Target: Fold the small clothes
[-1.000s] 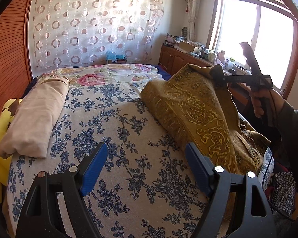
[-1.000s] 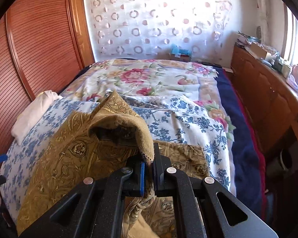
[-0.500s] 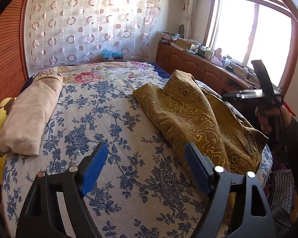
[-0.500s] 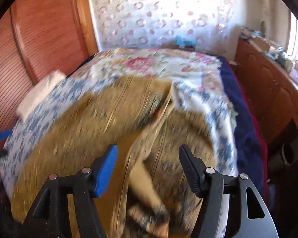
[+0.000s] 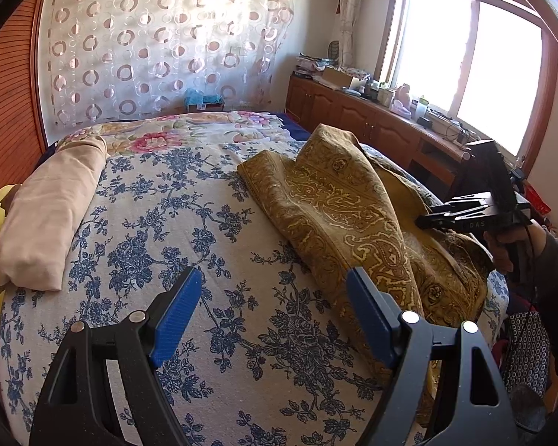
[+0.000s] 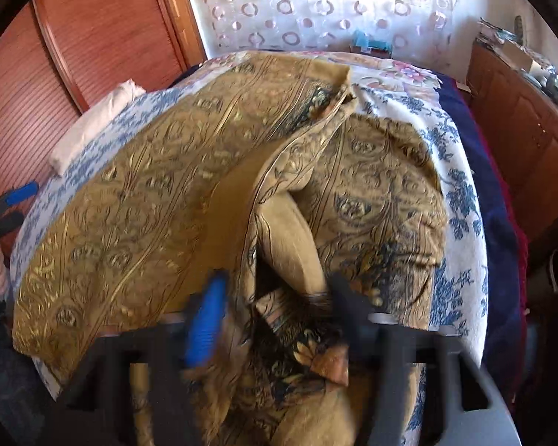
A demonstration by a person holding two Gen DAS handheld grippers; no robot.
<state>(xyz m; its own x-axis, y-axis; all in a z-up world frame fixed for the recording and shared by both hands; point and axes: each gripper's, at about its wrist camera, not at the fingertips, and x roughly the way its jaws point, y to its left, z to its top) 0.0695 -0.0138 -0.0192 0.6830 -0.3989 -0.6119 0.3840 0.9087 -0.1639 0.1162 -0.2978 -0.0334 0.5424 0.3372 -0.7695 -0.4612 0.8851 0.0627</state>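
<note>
Gold patterned garment (image 5: 338,204) lies crumpled on the bed (image 5: 148,223), long axis running toward the curtain. My left gripper (image 5: 271,316) stands wide, empty; my right gripper (image 6: 279,308) has just been closing, cloth between its jaws, grip unclear.

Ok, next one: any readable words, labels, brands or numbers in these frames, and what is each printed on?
"D A S": pale letters on the black body of the right gripper, seen from the left wrist view; possibly part of a longer marking.
Boxes and bottles on the wooden cabinet under the window: any print too small to read.
Gold patterned garment, floral bedspread: ornament only, no text.
</note>
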